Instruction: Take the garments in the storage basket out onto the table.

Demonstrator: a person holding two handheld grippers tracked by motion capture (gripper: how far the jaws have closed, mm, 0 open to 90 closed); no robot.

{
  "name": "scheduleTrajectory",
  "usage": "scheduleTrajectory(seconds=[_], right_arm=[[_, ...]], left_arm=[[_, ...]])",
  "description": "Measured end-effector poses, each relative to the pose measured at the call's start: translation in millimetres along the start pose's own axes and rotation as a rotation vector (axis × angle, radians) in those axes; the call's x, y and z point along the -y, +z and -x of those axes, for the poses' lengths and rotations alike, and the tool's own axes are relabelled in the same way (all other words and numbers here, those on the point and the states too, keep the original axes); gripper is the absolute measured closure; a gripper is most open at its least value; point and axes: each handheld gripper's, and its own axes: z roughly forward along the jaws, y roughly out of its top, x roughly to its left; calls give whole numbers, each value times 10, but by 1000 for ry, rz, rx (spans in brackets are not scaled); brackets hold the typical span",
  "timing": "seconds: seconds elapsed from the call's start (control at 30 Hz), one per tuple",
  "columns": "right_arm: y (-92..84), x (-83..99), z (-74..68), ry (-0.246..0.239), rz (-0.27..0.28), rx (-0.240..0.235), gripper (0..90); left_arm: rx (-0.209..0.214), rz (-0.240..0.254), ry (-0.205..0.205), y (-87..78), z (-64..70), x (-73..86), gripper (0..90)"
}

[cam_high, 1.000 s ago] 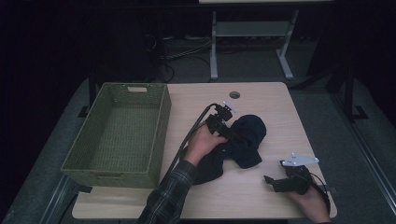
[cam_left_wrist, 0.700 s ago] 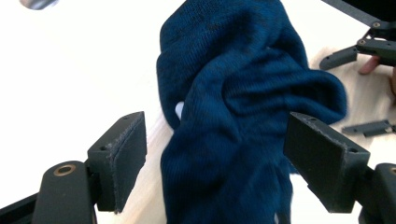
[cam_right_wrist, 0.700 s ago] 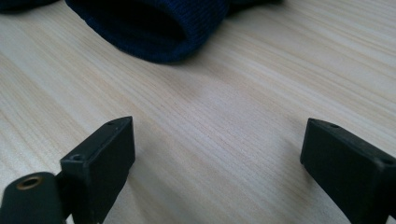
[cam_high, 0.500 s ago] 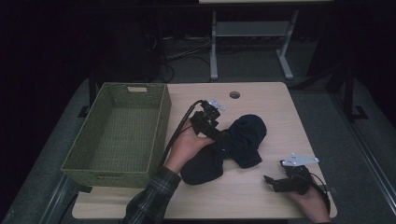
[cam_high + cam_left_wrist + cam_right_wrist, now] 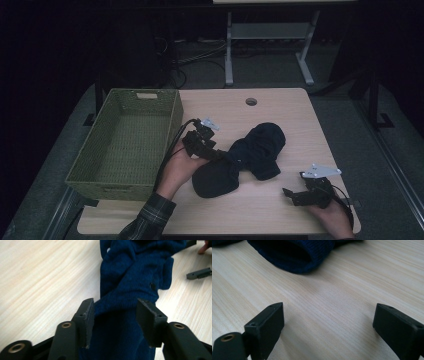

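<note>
Basket: your green woven basket (image 5: 125,145) sits along the table's left edge, touching nothing else; nothing lies in it.
Garment: the dark blue knit garment (image 5: 245,157) lies bunched near the middle of the table, just right of the basket, one rounded end toward the front edge.
Left gripper: your left gripper (image 5: 113,322) has its jaws about half open, and they have just been closing; a fold of the garment sits between them, brushing the left pad, with a gap at the right pad.
Right gripper: your right gripper (image 5: 328,325) rests near the front right corner, jaws wide apart over bare wood, holding nothing.
Table: light wood table (image 5: 280,107), with a round cable hole (image 5: 251,101) near the far edge.
Room: dark floor behind, a grey table frame (image 5: 265,45) and loose cables (image 5: 195,57).
</note>
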Motion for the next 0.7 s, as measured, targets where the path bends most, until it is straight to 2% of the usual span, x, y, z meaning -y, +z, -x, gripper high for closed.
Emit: scheduleTrajectory(seconds=[0.23,0.3,0.43,0.5,0.57,0.63,0.67,0.7], right_arm=[[0,1,2,-2,-1,2,98],[0,1,2,-2,-1,2,98],[1,1,2,-2,0,1,98],[1,1,2,-2,-1,1,98],[1,1,2,-2,0,1,98],[1,1,2,-2,0,1,98],[1,1,2,-2,0,1,98],[0,1,2,-2,-1,1,98]], left_arm=[[42,-14,21,124,15,-8,424],[63,-27,43,168,34,-31,405],[92,-27,57,244,45,-67,413],[112,-39,61,271,38,-73,511],[145,-58,66,290,45,-68,710],[163,-70,69,301,51,-64,851],[177,-72,62,302,54,-63,893],[185,-76,61,302,58,-64,899]])
